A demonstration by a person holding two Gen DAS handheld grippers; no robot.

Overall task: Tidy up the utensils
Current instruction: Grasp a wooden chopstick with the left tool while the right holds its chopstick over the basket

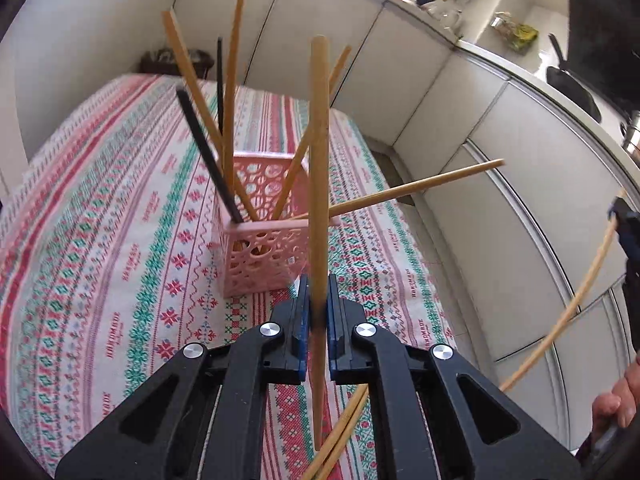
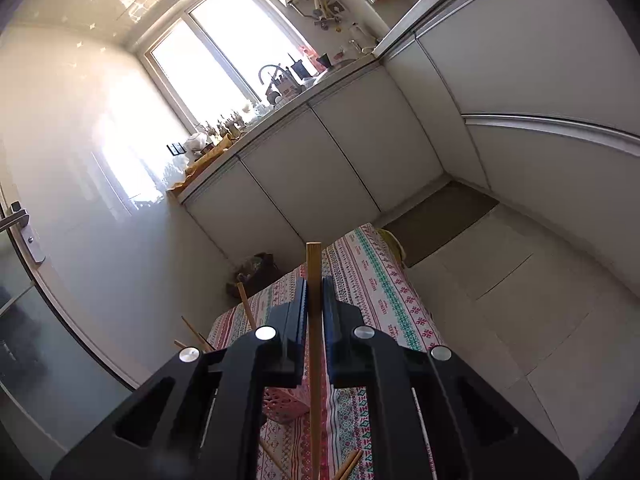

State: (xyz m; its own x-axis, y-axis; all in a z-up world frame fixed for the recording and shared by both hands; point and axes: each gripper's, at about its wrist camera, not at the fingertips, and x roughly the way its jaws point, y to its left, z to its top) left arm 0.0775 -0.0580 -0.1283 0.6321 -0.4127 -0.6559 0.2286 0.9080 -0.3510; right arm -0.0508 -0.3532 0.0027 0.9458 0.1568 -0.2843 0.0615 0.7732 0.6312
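Observation:
My left gripper (image 1: 318,292) is shut on a wooden chopstick (image 1: 319,140), which stands upright between the pads just in front of the pink perforated basket (image 1: 264,252). Several wooden and black chopsticks lean in the basket, and one wooden chopstick (image 1: 420,188) sticks out low to the right. My right gripper (image 2: 315,292) is shut on another wooden chopstick (image 2: 314,260), held upright above the table. The pink basket (image 2: 284,404) shows below its fingers. At the right edge of the left wrist view, the right gripper (image 1: 628,236) appears with its chopstick (image 1: 560,320).
A patterned red, green and white tablecloth (image 1: 100,220) covers the table. Loose wooden chopsticks (image 1: 344,432) lie on it near me. White cabinets (image 1: 460,120) run behind and to the right, and tiled floor (image 2: 520,300) lies beyond the table edge. A hand (image 1: 616,404) shows at lower right.

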